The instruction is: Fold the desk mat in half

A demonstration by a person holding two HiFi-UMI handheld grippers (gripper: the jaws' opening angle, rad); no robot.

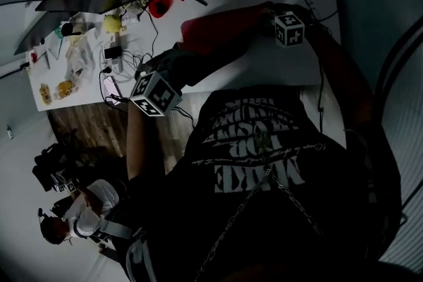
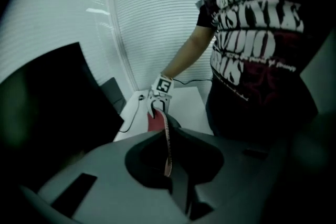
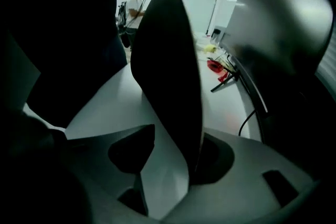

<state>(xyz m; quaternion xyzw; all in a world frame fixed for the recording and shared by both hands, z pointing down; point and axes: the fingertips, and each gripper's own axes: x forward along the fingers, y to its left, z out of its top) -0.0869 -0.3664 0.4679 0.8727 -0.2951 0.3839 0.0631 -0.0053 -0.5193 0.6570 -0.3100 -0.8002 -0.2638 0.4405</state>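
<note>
white desk (image 1: 271, 66), red mat (image 1: 218, 26) lifted, curved

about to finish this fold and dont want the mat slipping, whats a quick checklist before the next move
1. Left tongs clamped on the desk mat edge: ok, shut on it.
2. Right tongs gripping: not ok, jaws apart, mat stands loose between them.
3. Mat raised off the desk: ok, it stands up between the two tongs.
4. Edges aligned for a half fold: cannot tell, far edge hidden.
5. Clutter apart from the mat: ok, red item and cables lie past its end.
</note>
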